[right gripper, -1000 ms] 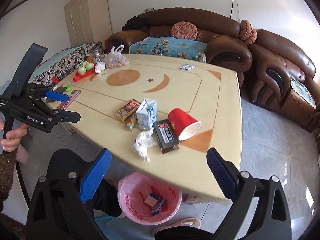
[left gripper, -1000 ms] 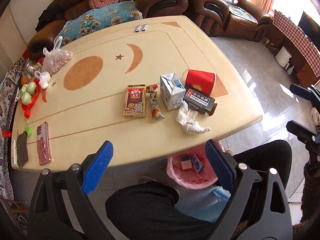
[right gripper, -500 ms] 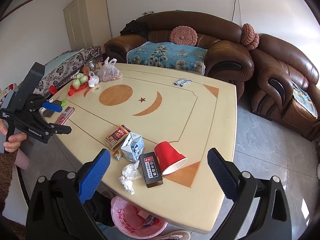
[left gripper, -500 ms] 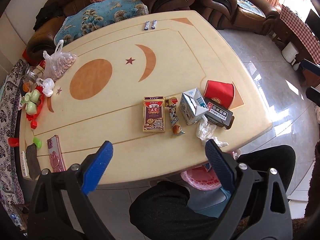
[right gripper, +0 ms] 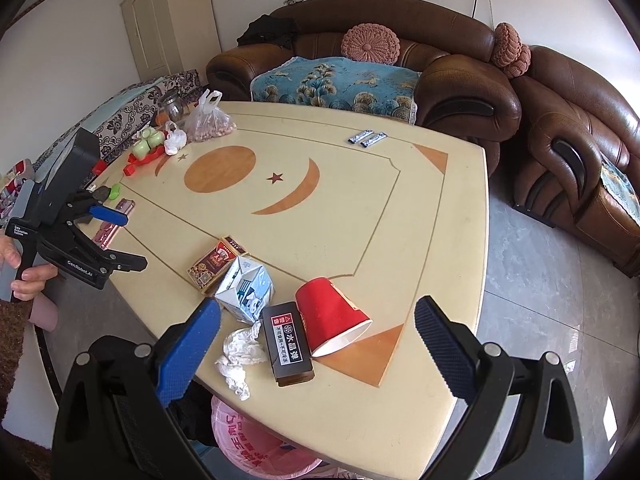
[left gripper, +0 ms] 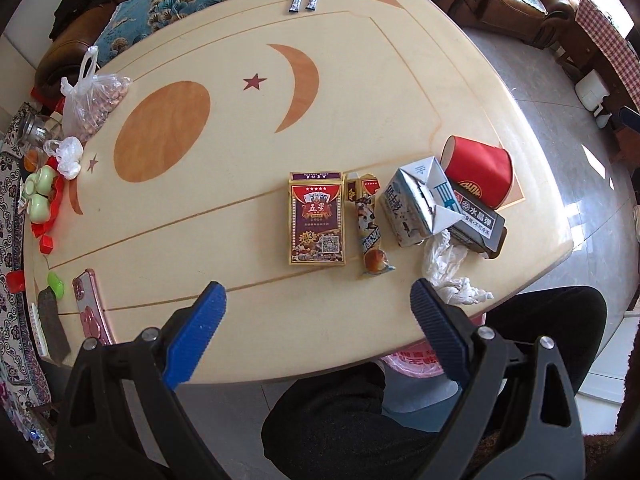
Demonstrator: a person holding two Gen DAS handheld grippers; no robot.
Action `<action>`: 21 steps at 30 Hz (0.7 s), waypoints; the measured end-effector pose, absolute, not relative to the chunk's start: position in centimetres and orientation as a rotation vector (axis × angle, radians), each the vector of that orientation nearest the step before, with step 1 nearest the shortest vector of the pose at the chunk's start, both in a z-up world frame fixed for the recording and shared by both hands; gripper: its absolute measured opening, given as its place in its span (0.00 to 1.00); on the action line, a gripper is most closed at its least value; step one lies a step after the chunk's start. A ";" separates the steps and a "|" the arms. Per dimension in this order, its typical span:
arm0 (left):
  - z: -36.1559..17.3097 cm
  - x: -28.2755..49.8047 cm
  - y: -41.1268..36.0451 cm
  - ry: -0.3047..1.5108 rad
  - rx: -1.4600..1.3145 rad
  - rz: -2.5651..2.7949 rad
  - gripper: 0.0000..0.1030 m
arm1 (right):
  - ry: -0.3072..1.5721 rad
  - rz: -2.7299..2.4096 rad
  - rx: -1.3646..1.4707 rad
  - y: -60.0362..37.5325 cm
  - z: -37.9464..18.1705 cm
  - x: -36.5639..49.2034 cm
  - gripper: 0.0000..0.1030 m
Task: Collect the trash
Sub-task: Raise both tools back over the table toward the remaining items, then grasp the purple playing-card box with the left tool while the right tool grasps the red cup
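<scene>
Both tools closer over counter [left gripper: 360,92] than before. Left tool [left gripper: 316,308] spread wide, empty, near card box [left gripper: 317,224]. Right tool [right gripper: 318,322] spread wide, empty, above red cup [right gripper: 330,314].

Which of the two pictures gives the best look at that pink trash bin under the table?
The right wrist view: the pink trash bin shows its printed bag below the table edge. The left wrist view catches only a pink sliver beside the person's leg.
</scene>
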State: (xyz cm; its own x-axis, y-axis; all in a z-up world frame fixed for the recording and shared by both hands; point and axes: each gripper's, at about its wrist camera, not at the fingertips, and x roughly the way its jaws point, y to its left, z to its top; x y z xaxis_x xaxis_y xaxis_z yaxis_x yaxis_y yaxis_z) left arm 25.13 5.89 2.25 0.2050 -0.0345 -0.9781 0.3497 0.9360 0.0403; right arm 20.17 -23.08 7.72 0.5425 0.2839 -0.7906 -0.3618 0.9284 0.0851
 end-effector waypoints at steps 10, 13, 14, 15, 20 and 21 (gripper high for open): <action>-2.4 27.9 5.8 1.426 0.288 -0.272 0.88 | 0.996 0.388 -0.095 -23.1 3.8 23.4 0.92; -3.8 28.6 5.8 1.452 0.288 -0.277 0.88 | 1.024 0.393 -0.096 -23.0 2.4 24.3 0.92; -4.3 28.8 5.7 1.461 0.287 -0.280 0.88 | 1.035 0.393 -0.099 -22.9 1.8 24.6 0.92; -4.9 29.0 5.7 1.471 0.286 -0.281 0.88 | 1.045 0.392 -0.100 -22.9 1.3 24.9 0.92; -7.1 30.1 5.4 1.505 0.291 -0.288 0.88 | 1.092 0.394 -0.102 -22.5 -1.2 26.3 0.92; -7.4 30.3 5.4 1.509 0.292 -0.286 0.88 | 1.099 0.396 -0.102 -22.5 -1.6 26.5 0.92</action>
State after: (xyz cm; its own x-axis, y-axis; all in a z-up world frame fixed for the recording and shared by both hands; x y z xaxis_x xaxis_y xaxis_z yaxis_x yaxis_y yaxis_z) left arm 30.26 5.40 -7.40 0.0420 -0.0040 -0.9991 0.3616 0.9323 0.0115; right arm 26.53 -22.47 -1.60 0.3920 0.2612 -0.8821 -0.3615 0.9255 0.1134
